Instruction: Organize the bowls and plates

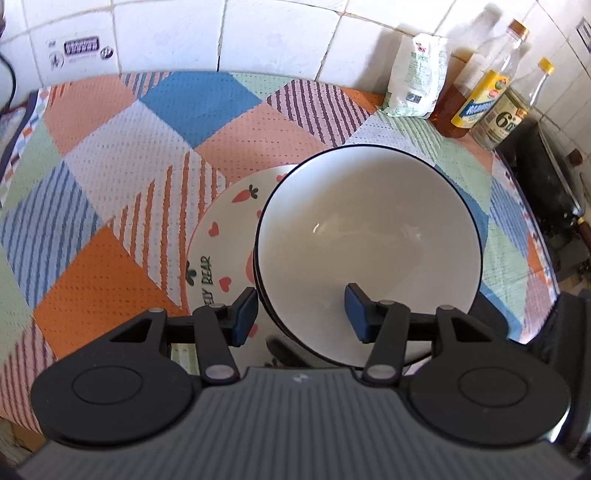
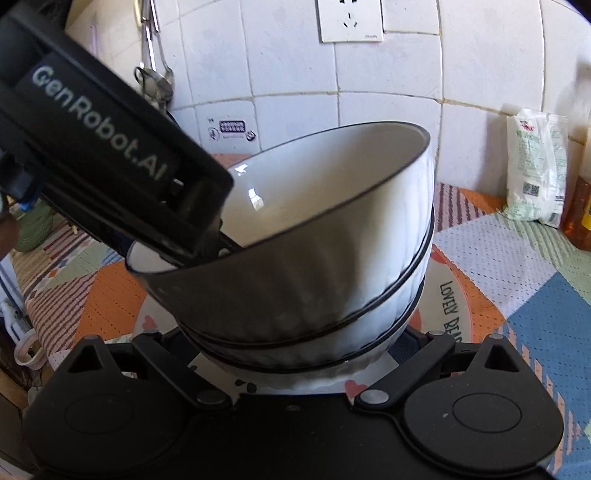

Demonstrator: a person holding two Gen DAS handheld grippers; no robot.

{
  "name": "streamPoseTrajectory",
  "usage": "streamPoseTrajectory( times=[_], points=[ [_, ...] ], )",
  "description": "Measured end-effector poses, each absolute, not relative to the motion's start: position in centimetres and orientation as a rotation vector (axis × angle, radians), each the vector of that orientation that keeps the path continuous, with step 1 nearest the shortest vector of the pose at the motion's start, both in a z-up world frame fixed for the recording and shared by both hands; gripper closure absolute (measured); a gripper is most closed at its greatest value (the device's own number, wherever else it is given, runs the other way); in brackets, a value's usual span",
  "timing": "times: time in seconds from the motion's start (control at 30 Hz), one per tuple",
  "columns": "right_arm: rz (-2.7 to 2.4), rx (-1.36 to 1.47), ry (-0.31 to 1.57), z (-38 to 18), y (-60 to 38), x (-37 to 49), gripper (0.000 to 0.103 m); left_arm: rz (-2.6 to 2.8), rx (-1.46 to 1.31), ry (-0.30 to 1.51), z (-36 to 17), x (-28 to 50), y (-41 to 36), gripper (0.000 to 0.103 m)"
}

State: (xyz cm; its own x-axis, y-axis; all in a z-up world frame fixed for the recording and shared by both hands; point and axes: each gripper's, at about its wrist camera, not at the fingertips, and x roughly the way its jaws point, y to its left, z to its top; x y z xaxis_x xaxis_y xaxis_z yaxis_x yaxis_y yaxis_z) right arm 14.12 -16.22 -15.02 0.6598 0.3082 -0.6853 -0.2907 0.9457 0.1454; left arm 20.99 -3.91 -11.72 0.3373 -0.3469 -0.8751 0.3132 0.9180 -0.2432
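Observation:
A stack of white bowls with dark rims stands on a round plate printed with hearts, carrots and "LOVELY BEAR". My left gripper is open and straddles the near rim of the top bowl, one blue pad outside it and the other inside, neither pressing. In the right wrist view the top bowl sits tilted in the stack, and the left gripper's black housing reaches into it from the upper left. My right gripper stands wide around the lowest bowl at plate level, its fingertips hidden behind the bowls.
A patchwork cloth covers the counter up to the white tiled wall. A white bag and several bottles stand at the back right, beside a dark stove. Utensils hang on the wall near a socket.

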Motion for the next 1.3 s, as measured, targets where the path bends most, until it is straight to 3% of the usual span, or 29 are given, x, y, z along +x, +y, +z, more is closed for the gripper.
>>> streamPoseTrajectory(
  times=[0.3,0.73,1.03,1.3],
  points=[
    [0.348,0.064,0.807,-11.2,-17.7,11.1,0.002,-0.389,0.077,1.088,-9.7,20.3,-4.7,0.053],
    [0.214,-0.005,0.798,-6.4,-20.0,6.8,0.002,-0.388,0.117,0.953,-2.1,16.6,-3.8,0.048],
    [0.068,-0.102,0.767,-1.6,-19.6,4.4,0.002,-0.400,0.096,0.911,1.9,12.1,-2.9,0.035],
    [0.021,-0.020,0.778,2.1,-20.2,2.0,0.002,-0.333,0.102,0.883,3.9,8.8,-1.3,0.025]
  ],
)
